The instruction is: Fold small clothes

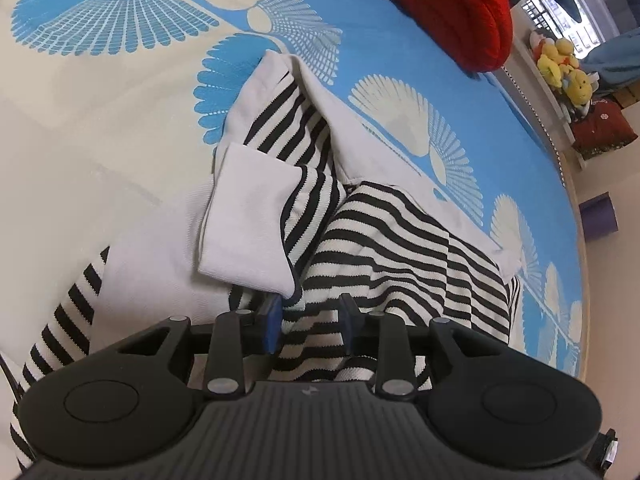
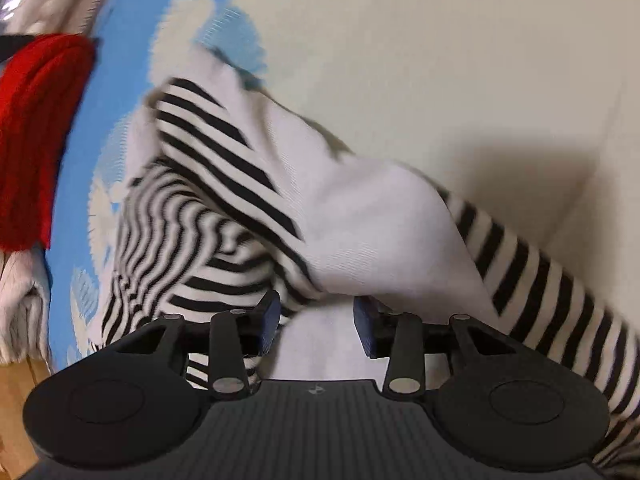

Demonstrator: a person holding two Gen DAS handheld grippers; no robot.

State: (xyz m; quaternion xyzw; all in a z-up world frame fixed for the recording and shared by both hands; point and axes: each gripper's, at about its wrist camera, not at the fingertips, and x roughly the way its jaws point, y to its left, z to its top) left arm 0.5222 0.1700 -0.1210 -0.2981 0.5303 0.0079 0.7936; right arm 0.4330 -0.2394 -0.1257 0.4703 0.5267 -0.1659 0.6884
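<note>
Half the striped garment (image 2: 224,184) perhaps blurred

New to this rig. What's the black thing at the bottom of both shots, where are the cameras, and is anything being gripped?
No robot arm here: a person holds a two-finger gripper in each hand. Each picture comes from a fisheye camera on one gripper, looking forward along its fingers, so the black body at the bottom is the tool itself. On the blue and cream fan-patterned bed cover lies a black-and-white striped knit garment with plain white panels, partly folded. A red knitted item sits at the far edge. The left gripper and the right gripper both have their jaws apart just above the cloth; neither pinches it.
</note>
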